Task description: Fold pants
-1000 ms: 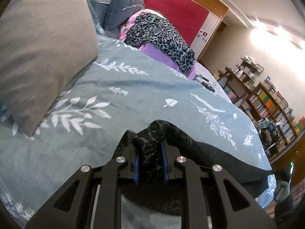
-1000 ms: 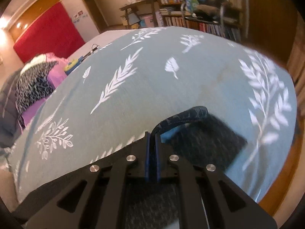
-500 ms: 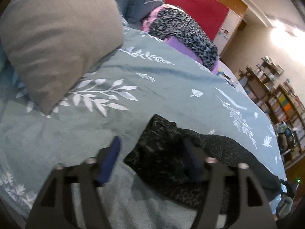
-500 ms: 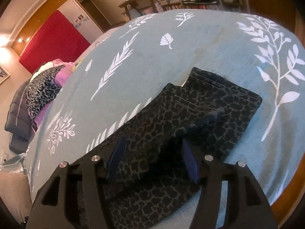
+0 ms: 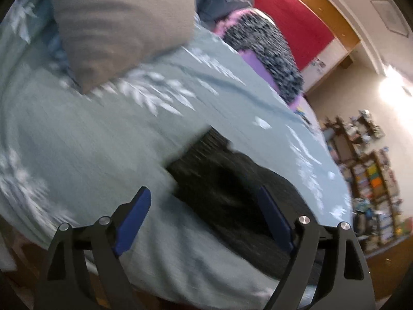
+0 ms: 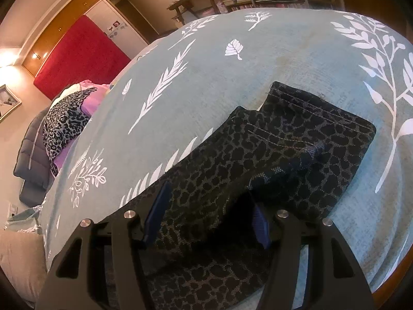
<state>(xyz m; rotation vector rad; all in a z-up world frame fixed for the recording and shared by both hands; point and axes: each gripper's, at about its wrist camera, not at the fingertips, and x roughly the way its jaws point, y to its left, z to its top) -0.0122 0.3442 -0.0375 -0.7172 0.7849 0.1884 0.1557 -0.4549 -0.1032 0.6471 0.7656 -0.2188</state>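
Observation:
Dark leopard-print pants lie folded over on the teal leaf-print bedspread. The leg hems lie on top at the far end in the right wrist view. My right gripper is open and empty, with its blue pads just above the fabric. The pants also show, blurred, in the left wrist view. My left gripper is open wide and empty, straddling the near corner of the pants.
A grey pillow lies at the far left of the bed. A pile of leopard and purple clothes sits at the bed's far end. Bookshelves stand beyond the bed's right edge. The wooden bed edge is close.
Both grippers were shut on the pants a second ago. They have let go, opened wide and pulled back; the pants now lie flat on the bed.

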